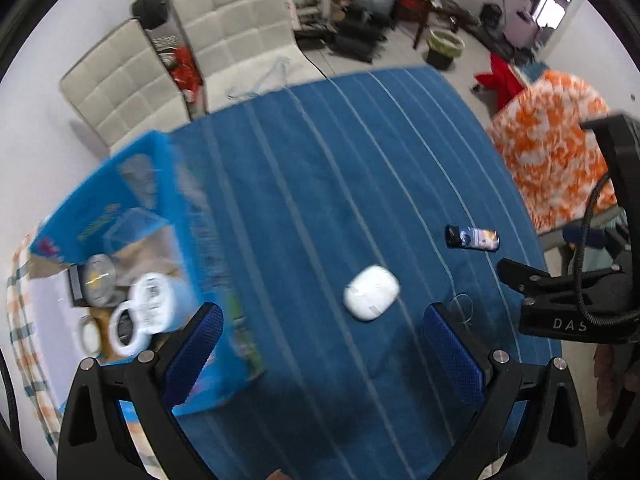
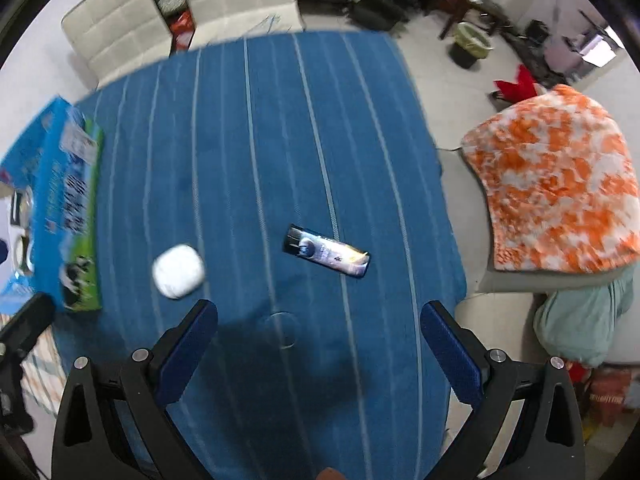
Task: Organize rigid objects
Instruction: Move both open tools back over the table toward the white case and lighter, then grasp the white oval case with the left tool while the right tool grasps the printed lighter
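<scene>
Both hand-held tongs hang spread wide and empty over a blue striped cloth (image 2: 248,128) covering the table. The left gripper (image 1: 320,336) hovers just near of a small white rounded plastic case (image 1: 372,292), which lies flat on the cloth between the open blue cardboard box (image 1: 120,184) at the far left and the right gripper (image 2: 318,336). Ahead of the right tongs, slightly right of centre, rests a slim dark lighter with a printed wrapper (image 2: 326,252), lying at a slant and well apart from the case. The box already holds a white tape roll (image 1: 154,304), a round metal tin (image 1: 98,280) and other small items. The case looks light, stiff and smooth, so probably slippery; pinching it across its narrower sides seems safest. The lighter, likewise rigid and light, would best be taken across its middle.
</scene>
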Demonstrator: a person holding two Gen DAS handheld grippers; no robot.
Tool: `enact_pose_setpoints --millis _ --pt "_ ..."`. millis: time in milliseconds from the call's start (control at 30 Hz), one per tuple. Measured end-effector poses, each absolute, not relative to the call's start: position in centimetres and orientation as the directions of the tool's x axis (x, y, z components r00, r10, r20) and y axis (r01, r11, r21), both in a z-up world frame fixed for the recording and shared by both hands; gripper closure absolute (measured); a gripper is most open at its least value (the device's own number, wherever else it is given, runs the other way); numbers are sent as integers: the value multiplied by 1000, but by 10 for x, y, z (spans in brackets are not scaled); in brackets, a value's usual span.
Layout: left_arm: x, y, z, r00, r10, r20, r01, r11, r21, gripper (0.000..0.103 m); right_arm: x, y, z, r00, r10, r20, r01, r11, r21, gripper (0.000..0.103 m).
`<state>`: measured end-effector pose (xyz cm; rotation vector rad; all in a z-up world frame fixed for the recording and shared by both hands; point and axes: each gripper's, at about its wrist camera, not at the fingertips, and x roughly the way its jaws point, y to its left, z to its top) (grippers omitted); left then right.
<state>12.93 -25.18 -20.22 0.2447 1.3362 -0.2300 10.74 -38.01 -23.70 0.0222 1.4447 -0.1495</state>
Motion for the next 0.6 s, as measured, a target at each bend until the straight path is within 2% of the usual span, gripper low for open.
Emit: enact_pose_setpoints --millis 233,267,300,333,367,400,467,600 --pt "146 -295 -284 82 30 -996 347 936 57 1 136 -393 -307 34 -112 -993 -62 992 -114 1" --pt "148 -297 -296 59 32 -998 341 939 50 4 141 -394 -317 29 -116 -993 -94 988 -118 4" --pt "150 -298 -301 48 30 -998 334 942 44 11 143 -393 -324 29 -118 -993 -114 986 -121 6" --pt "150 -298 -308 37 30 -999 329 943 41 17 146 -393 -331 30 -130 -991 -141 981 -133 15" --pt "151 -298 -314 18 31 -999 325 945 35 20 149 -393 -337 33 -153 -988 -160 975 -156 33" --pt "151 -298 -320 -1 26 -1000 320 947 25 26 151 -393 -344 27 -172 -985 -172 970 -174 36" --pt "152 -297 -329 -27 18 -999 308 951 9 32 154 -398 -343 54 -121 -991 -143 982 -127 62" --pt "151 -295 -331 -16 3 -1000 285 959 -2 47 154 -412 -346 -11 -82 -997 -4 997 -82 73"
